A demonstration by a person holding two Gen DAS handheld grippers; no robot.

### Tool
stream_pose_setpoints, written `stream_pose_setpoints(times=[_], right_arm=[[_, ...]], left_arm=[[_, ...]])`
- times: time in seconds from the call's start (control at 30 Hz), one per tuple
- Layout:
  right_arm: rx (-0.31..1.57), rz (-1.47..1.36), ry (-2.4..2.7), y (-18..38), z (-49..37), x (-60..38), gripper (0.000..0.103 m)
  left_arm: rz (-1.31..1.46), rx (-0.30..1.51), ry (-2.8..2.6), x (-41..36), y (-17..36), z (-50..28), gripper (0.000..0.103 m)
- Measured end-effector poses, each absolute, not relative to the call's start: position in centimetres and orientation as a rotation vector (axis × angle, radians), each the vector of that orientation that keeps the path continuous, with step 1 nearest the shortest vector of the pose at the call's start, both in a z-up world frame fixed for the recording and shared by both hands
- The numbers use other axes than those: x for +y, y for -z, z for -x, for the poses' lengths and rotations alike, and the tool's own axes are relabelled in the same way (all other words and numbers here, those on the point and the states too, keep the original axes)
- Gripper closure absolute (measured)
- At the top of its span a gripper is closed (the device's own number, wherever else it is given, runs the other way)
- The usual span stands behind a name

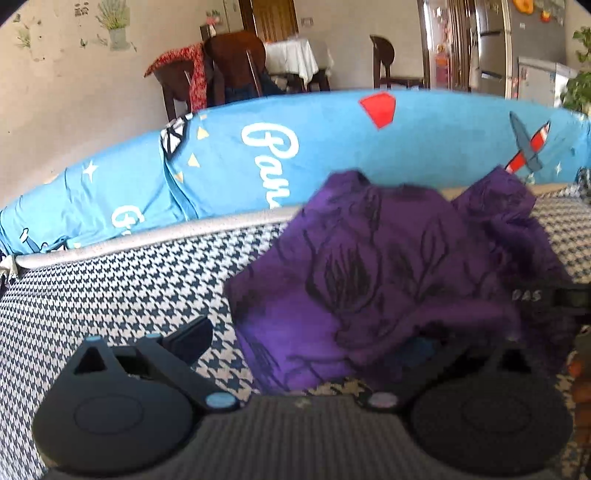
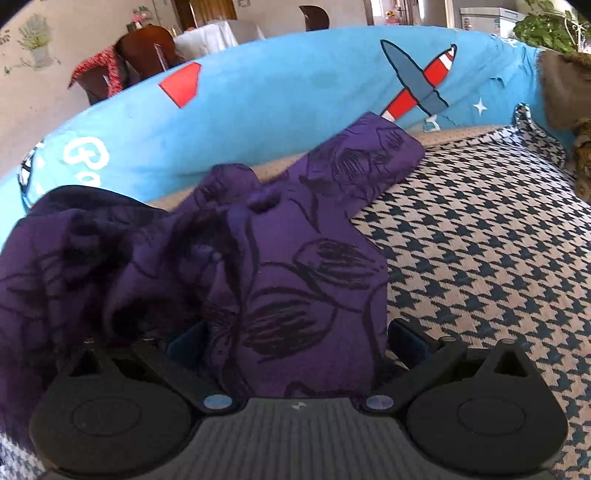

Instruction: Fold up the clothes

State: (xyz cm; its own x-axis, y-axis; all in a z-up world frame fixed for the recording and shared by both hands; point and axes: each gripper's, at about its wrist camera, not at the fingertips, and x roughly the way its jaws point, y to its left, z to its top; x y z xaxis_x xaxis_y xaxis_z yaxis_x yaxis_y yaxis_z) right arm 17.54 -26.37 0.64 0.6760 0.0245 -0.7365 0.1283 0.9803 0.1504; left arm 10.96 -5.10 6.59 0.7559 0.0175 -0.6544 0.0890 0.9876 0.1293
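Lying crumpled on a houndstooth-covered cushion [image 1: 122, 291]: a purple garment [image 1: 388, 280] printed with black sketched flowers, bunched in loose folds toward the back edge of the seat. Behind it, a bright blue cushion [image 1: 295, 155] with white lettering, a red shape and a red-and-white striped plane, running the full width of both views.

From the left wrist camera: left claw [image 1: 306, 347] spread wide, low over the cushion. Its left finger [image 1: 188, 339] bare against the checked fabric, clear of the cloth. Its right finger buried under the near edge of the purple garment, only a blurred blue patch showing through. Nothing pinched between the two.

From the right wrist camera: right claw [image 2: 295, 339] also spread wide, with a strip of the purple garment [image 2: 295, 273] running between its fingers and over the claw body. Left finger [image 2: 188, 339] partly covered by bunched cloth, right finger [image 2: 406, 338] just beside the garment's straight edge. Fingers standing apart from the cloth, not clamped on it.

One flat end of the garment reaching up toward the blue cushion, against the back edge of the seat. Farther back, blurred: dark wooden chairs [image 1: 236, 62], a white-draped table [image 1: 295, 55], a leafy plant [image 2: 550, 26].
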Motion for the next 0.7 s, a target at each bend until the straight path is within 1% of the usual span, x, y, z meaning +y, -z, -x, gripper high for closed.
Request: stream_pose_setpoints(times=[0.2, 0.7], right_arm=[[0.822, -0.178, 0.086, -0.8, -17.5, -26.6, 0.0], [0.735, -0.231, 0.053, -3.2, -15.6, -29.4, 0.0]], left_arm=[[-0.088, 0.7, 0.034, -4.5, -7.6, -11.5, 0.0], [-0.134, 0.761, -0.044, -8.5, -4.4, -14.6, 0.0]])
